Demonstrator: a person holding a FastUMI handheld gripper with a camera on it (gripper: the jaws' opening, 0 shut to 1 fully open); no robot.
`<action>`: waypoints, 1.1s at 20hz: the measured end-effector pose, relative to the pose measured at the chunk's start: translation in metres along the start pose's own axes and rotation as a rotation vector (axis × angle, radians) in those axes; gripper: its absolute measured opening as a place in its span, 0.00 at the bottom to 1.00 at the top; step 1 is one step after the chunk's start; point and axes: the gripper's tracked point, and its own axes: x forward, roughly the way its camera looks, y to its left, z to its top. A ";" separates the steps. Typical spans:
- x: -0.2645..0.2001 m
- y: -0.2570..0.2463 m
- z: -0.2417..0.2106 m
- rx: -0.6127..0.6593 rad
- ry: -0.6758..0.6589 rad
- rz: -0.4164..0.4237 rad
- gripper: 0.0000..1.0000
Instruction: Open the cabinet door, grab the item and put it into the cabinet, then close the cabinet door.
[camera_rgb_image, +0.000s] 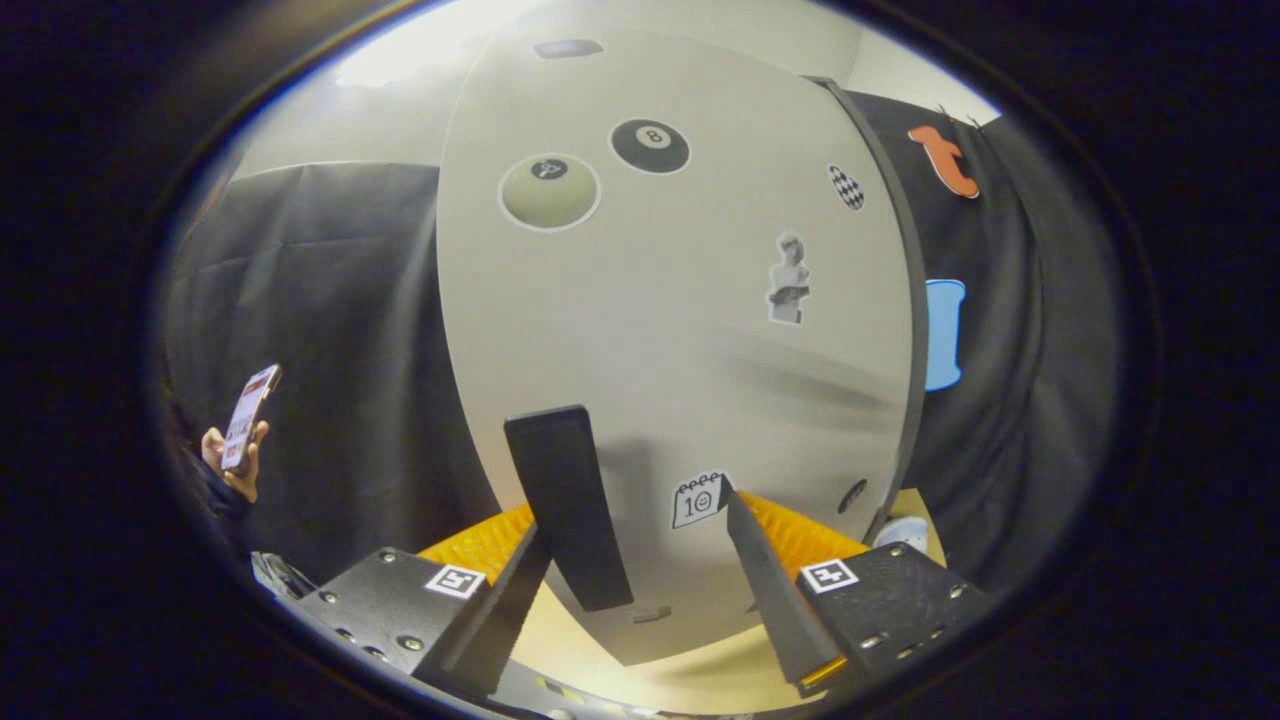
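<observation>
A white cabinet door (680, 330) with several stickers stands close in front of me. Its black vertical handle (568, 505) sits low on the door. My gripper (636, 512) is open, with the handle between the fingers. The handle lies right beside the left finger (515, 585), while the right finger (765, 575) is well apart from it, its tip near a small calendar sticker (698, 500). Neither finger presses on the handle. A dark grey edge (900, 330) runs down the door's right side. I cannot tell whether the door is ajar.
A light wooden tabletop (700, 680) lies under the cabinet. To the left, a person's hand (235, 470) holds a phone (250, 412) before the black cloth wall. A pale round object (905, 532) peeks out low on the right, beside the cabinet.
</observation>
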 end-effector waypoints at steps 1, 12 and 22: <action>0.001 0.000 -0.001 0.003 -0.004 0.008 0.99; 0.030 0.016 0.005 -0.043 -0.025 0.017 1.00; 0.041 0.024 0.008 -0.067 -0.056 -0.075 1.00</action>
